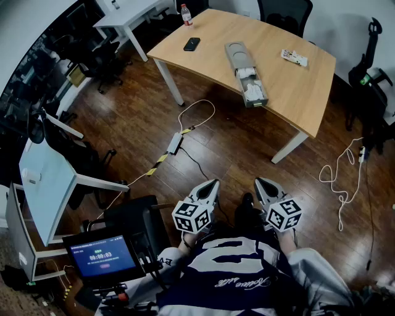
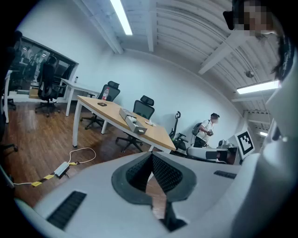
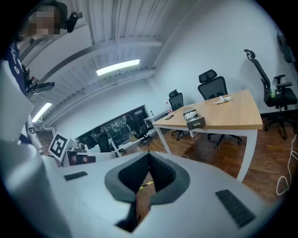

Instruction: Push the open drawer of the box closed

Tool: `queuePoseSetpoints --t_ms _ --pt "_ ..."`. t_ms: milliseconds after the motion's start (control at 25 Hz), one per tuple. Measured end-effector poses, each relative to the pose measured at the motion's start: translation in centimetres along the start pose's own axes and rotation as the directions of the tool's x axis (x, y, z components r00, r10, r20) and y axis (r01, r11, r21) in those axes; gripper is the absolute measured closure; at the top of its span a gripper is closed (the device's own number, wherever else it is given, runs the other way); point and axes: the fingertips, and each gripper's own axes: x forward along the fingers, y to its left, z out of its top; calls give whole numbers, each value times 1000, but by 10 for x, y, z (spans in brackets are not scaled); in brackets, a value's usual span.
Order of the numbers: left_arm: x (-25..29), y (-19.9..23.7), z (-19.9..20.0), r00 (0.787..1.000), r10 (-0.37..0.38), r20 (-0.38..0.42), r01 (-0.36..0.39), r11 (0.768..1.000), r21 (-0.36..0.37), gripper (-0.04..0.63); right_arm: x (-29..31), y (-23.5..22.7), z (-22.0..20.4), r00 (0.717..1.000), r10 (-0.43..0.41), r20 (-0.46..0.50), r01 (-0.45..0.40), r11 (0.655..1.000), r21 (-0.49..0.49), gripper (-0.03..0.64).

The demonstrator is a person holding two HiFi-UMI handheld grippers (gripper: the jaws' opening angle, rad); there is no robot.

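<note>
A grey box lies on the wooden table, far ahead of me. Its drawer is pulled out toward the table's near edge and holds white items. The box also shows small in the left gripper view and the right gripper view. My left gripper and right gripper are held close to my body over the floor, well short of the table. Both are shut with nothing between the jaws; their tips meet in the left gripper view and the right gripper view.
On the table lie a black phone, a bottle and a small packet. A power strip with cables lies on the wood floor between me and the table; a white cable lies right. A screen stands at my left. A person stands far off.
</note>
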Motion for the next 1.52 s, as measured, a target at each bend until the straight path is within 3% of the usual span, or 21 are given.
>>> queuePoseSetpoints --t_ms 440,960,1280,1520 --pt "104 -14 48 999 37 24 -37 999 5 592 35 -97 68 999 52 0 -52 999 -14 618" --pt "142 -3 54 991 123 -41 -124 992 -14 593 60 -156 65 996 77 -42 -74 994 83 618" --pt "191 11 67 994 56 -95 -54 998 19 592 81 -190 75 999 11 -33 -7 994 107 618" --pt "230 44 101 994 -4 -107 10 998 54 592 118 -211 85 997 -52 -54 57 993 105 618"
